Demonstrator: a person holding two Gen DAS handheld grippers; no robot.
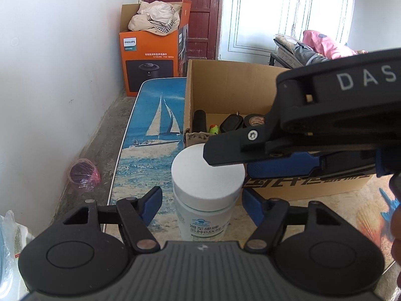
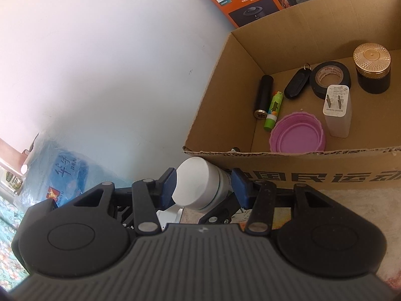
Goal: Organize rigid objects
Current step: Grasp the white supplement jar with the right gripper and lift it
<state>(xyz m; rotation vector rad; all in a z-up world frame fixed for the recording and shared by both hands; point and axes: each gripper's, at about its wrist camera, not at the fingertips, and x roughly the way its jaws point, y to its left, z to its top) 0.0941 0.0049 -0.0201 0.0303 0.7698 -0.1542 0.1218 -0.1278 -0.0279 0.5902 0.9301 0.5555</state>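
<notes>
— So, what's on the left?
— The left gripper (image 1: 201,207), blue pads spread either side of a round white bottle (image 1: 206,190) with a smooth flat cap, not touching it.
— And the right gripper (image 2: 204,188)?
— Clamped on that bottle's cap, just before the corrugated cardboard box (image 2: 288,168).
— Inside?
— A black cylinder (image 2: 263,95), a tape roll (image 2: 330,75), a ribbed purple lid (image 2: 298,135), a gold-capped jar (image 2: 372,67).

Left gripper (image 1: 201,207): black linkage arms, silver rivets, blue pads (image 1: 151,204), round black discs either side, grey ribbed housing with small white logo. Right gripper (image 2: 204,186): same build; seen from the left wrist, white "DAS" lettering, silver screw.
</notes>
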